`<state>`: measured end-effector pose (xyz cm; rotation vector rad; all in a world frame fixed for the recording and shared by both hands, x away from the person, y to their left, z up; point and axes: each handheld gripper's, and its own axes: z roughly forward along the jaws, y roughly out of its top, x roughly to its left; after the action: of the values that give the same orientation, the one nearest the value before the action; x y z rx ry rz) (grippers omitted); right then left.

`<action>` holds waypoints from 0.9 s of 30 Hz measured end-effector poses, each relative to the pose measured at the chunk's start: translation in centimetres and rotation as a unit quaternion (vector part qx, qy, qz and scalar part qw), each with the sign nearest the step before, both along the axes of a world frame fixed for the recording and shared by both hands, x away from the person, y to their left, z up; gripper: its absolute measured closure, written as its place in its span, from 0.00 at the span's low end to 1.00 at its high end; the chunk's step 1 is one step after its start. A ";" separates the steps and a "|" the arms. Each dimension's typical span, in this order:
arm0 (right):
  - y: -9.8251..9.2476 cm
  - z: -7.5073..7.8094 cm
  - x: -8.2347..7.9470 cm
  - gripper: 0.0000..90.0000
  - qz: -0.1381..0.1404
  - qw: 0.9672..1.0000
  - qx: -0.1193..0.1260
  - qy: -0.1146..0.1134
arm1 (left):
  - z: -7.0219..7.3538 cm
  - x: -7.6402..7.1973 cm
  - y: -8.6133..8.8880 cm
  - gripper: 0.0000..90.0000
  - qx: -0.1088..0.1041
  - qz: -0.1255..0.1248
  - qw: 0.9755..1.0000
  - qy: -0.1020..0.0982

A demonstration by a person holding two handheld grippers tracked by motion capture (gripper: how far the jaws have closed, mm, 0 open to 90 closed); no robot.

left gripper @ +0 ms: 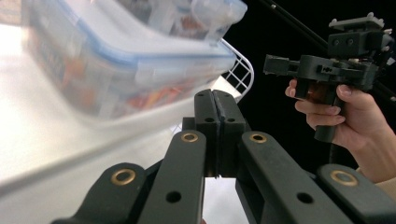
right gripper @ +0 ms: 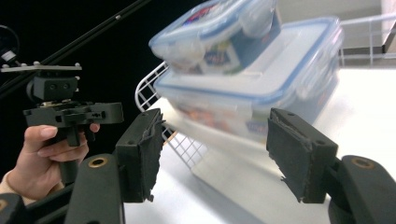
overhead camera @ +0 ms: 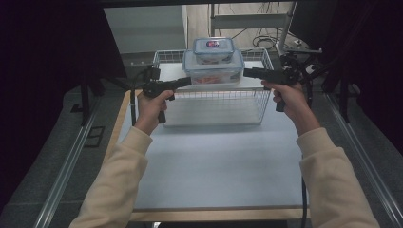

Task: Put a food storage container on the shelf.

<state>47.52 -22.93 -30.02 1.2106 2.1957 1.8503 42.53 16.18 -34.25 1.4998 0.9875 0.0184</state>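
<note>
Two clear boxes with blue-rimmed lids are stacked in a white wire basket (overhead camera: 214, 107) at the back of the table. The small box (overhead camera: 213, 49) lies on the large box (overhead camera: 214, 67), which holds orange-red contents. My left gripper (overhead camera: 188, 81) is shut with nothing in it, its tip at the large box's lower left side; its jaws (left gripper: 215, 95) are pressed together just under the blurred large box (left gripper: 116, 70). My right gripper (overhead camera: 246, 72) stands open just off the box's right side. Its pads (right gripper: 140, 154) are wide apart, with the stacked boxes (right gripper: 243, 88) beyond them.
A pale mat (overhead camera: 214, 161) covers the table in front of the basket, with wooden edges at the left and front. Metal rails run along both sides. A dark stand is at the left, and cables and a frame are behind the basket at the right.
</note>
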 end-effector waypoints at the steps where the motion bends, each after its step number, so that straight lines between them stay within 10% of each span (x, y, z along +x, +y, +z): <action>1: -0.1 -0.3 -0.3 0.39 0.003 1.000 0.000 -0.002 | -0.3 -0.3 0.0 1.00 0.006 -0.001 1.000 -0.001; 16: -1.8 -7.9 -6.3 0.38 0.038 0.999 0.000 -0.011 | -7.0 -5.6 0.2 0.93 0.015 -0.019 1.000 0.012; 27: -3.3 -13.8 -10.2 0.37 0.041 0.999 -0.035 0.005 | -11.5 -8.9 -0.1 0.46 0.080 0.001 0.996 0.031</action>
<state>37.28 -26.22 -43.77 1.1378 2.3282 1.7820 33.63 16.06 -45.78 1.6530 1.0574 0.0544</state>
